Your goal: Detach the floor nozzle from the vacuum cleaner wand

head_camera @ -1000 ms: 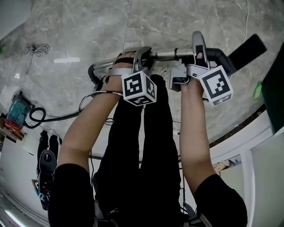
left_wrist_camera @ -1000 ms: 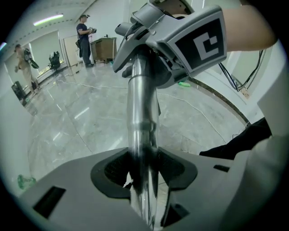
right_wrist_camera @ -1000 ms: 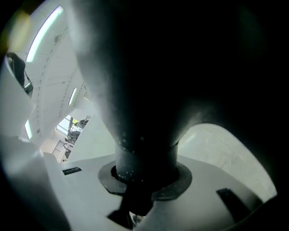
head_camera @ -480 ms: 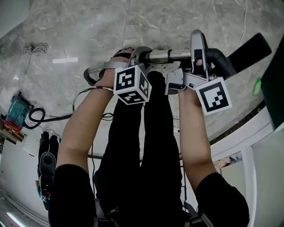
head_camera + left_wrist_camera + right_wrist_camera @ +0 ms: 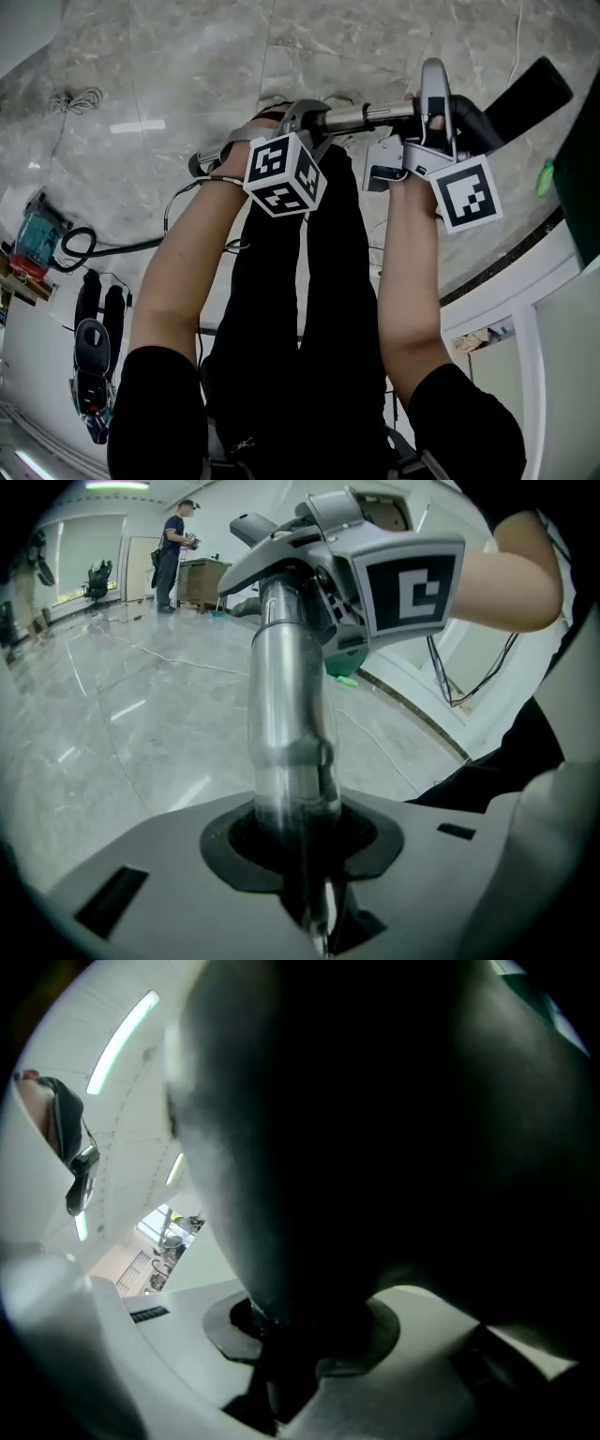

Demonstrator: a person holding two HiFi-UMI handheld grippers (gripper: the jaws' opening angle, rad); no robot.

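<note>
The floor nozzle (image 5: 530, 97) was at the far right of the head view, a black slab angled up and away, held above the marble floor (image 5: 187, 75) out beyond the person's legs (image 5: 300, 309). Its black curved neck (image 5: 469, 117) ran back toward the middle and met the vacuum cleaner wand (image 5: 361, 115). The wand was a bare metal tube lying crosswise, left to right, between the two grippers.

The right gripper (image 5: 435, 94) sat at that joint and was the nearer one to the nozzle. In the right gripper view its fingers were narrowed onto a dark rounded bulk that filled the picture, which I judged to be the neck. The left gripper (image 5: 305, 119) was further left along the tube, its fingers clamped round the metal. In the left gripper view the tube ran straight out from between them toward the other gripper.

So the seam lay between the two grips, and the pull would have to go along the tube's length, the right gripper drawing outward and the left bracing. No release catch could be made out.
</note>
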